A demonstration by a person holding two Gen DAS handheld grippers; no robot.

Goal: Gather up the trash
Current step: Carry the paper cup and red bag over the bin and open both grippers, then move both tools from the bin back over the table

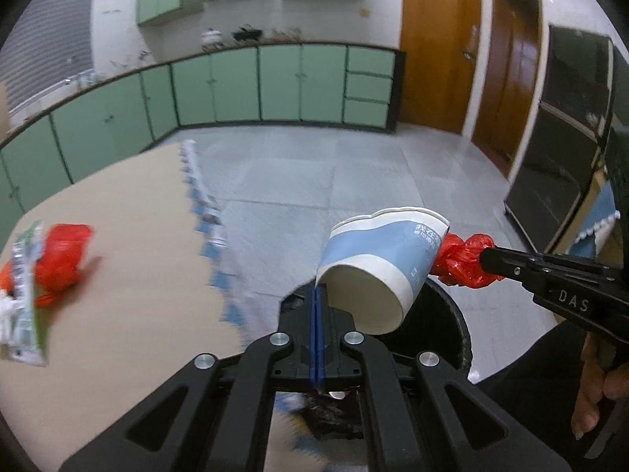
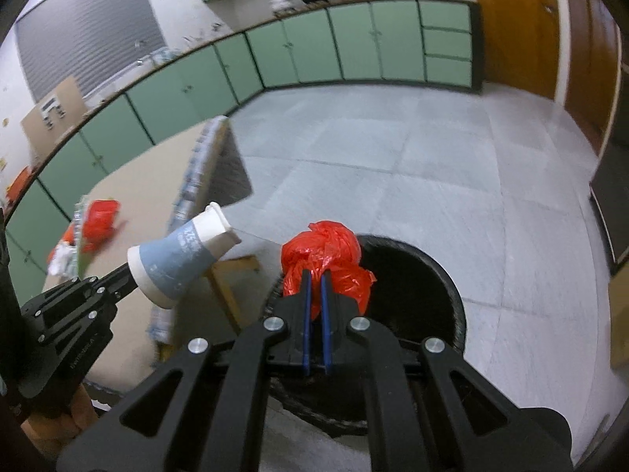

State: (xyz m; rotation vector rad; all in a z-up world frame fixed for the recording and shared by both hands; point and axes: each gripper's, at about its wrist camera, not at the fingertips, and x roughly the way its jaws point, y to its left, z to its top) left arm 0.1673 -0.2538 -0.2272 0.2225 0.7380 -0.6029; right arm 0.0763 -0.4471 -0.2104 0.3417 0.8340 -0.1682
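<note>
My left gripper (image 1: 319, 289) is shut on the base rim of a blue and white paper cup (image 1: 377, 267), held tilted above the black trash bin (image 1: 458, 326). The cup also shows in the right wrist view (image 2: 181, 255). My right gripper (image 2: 316, 275) is shut on a crumpled red plastic bag (image 2: 322, 253) over the bin's (image 2: 412, 275) near rim. In the left wrist view the bag (image 1: 464, 255) sits just right of the cup. More trash lies on the table: a red bag (image 1: 63, 255) and a green and white wrapper (image 1: 25, 295).
A beige table (image 1: 129, 236) with a blue and white patterned edge stands left of the bin. Green cabinets (image 1: 236, 86) line the far wall. Wooden doors (image 1: 440, 47) and a dark cabinet (image 1: 566, 126) are at the right. Grey tiled floor (image 2: 393, 157) lies beyond the bin.
</note>
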